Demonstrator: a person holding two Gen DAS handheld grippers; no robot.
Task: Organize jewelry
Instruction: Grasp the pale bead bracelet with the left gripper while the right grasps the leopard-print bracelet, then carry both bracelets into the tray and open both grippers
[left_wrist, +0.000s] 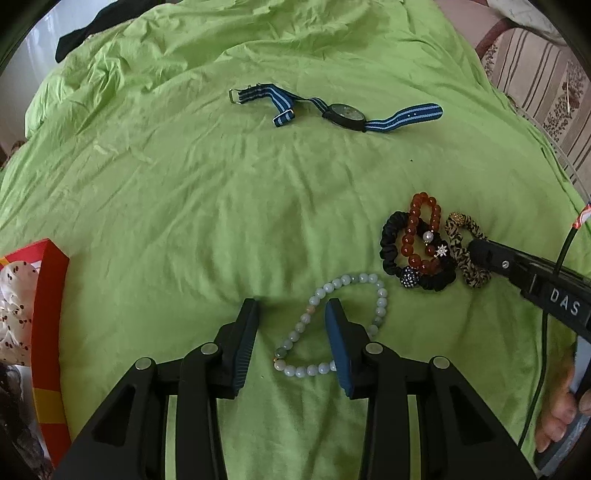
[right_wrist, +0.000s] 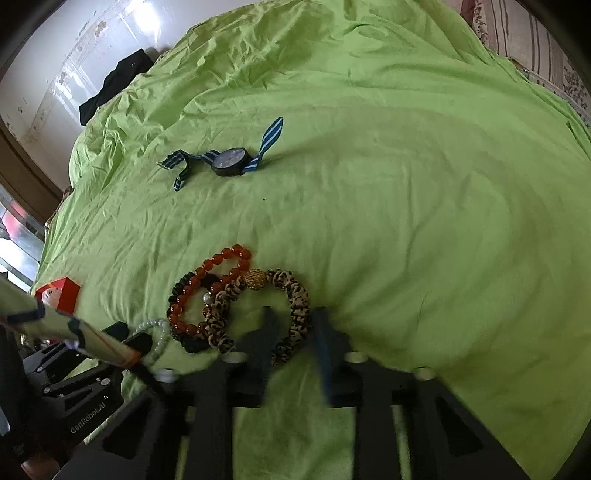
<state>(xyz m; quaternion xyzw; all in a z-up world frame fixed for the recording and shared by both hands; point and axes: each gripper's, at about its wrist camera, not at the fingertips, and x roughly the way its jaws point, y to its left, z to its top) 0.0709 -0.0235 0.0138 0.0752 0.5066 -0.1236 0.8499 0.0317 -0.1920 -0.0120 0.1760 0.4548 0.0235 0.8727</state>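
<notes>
A pale green bead bracelet (left_wrist: 380, 299) lies on the green sheet (left_wrist: 184, 203). My left gripper (left_wrist: 291, 338) stands open over it, one strand between the jaws and the right finger inside the loop. To its right lie a red bead bracelet (left_wrist: 413, 236), a black scrunchie (left_wrist: 389, 240) and a leopard-print scrunchie (left_wrist: 458, 240), all overlapping. My right gripper (left_wrist: 476, 253) is shut on the leopard-print scrunchie (right_wrist: 295, 291). In the right wrist view its fingers are blurred, astride the scrunchie's right side. A blue-striped watch (left_wrist: 345, 116) lies farther back.
A red box (left_wrist: 48, 295) with white patterned cloth inside sits at the left edge of the sheet. A black garment (left_wrist: 85, 29) lies at the far left corner. A person's hand (left_wrist: 557, 417) holds the right gripper's handle. Striped fabric (left_wrist: 535, 74) lies beyond the sheet's right edge.
</notes>
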